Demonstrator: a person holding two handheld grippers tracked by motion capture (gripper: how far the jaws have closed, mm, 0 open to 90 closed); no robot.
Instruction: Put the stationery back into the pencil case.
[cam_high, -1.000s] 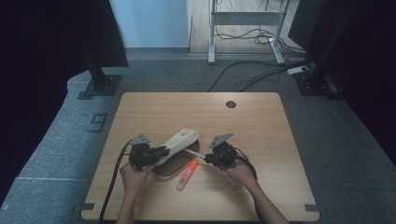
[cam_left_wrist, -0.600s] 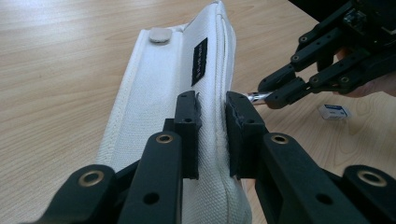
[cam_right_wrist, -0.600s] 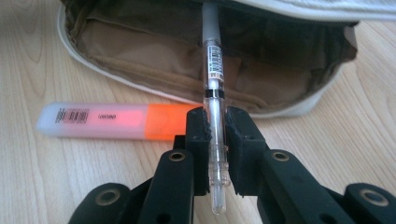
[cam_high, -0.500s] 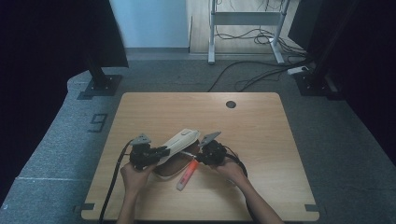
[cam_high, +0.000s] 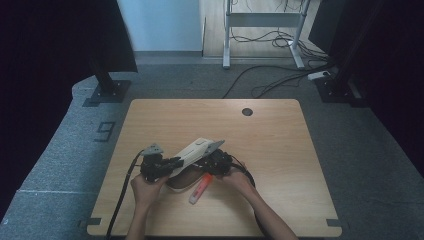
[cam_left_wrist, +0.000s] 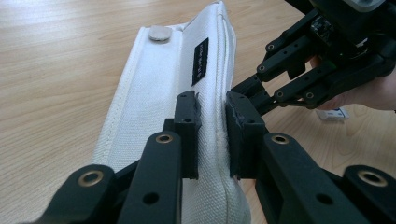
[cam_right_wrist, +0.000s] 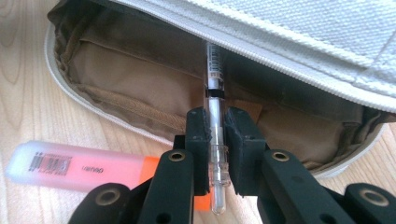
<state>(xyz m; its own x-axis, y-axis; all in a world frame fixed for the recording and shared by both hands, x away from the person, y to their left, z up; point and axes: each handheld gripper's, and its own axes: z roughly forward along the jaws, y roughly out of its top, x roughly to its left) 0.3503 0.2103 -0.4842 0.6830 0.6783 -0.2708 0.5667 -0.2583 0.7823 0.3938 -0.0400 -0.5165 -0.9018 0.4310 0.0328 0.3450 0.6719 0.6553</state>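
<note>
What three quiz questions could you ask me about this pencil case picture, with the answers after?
1. True or false: the left gripper is shut on the lid of the white pencil case.
2. What does the right gripper hold? A) a clear pen B) an eraser C) a ruler
3. What lies on the table beside the case?

Key:
1. True; it holds the lid up.
2. A, the clear pen, pointing into the brown inside of the case.
3. A pink-orange highlighter.
</note>
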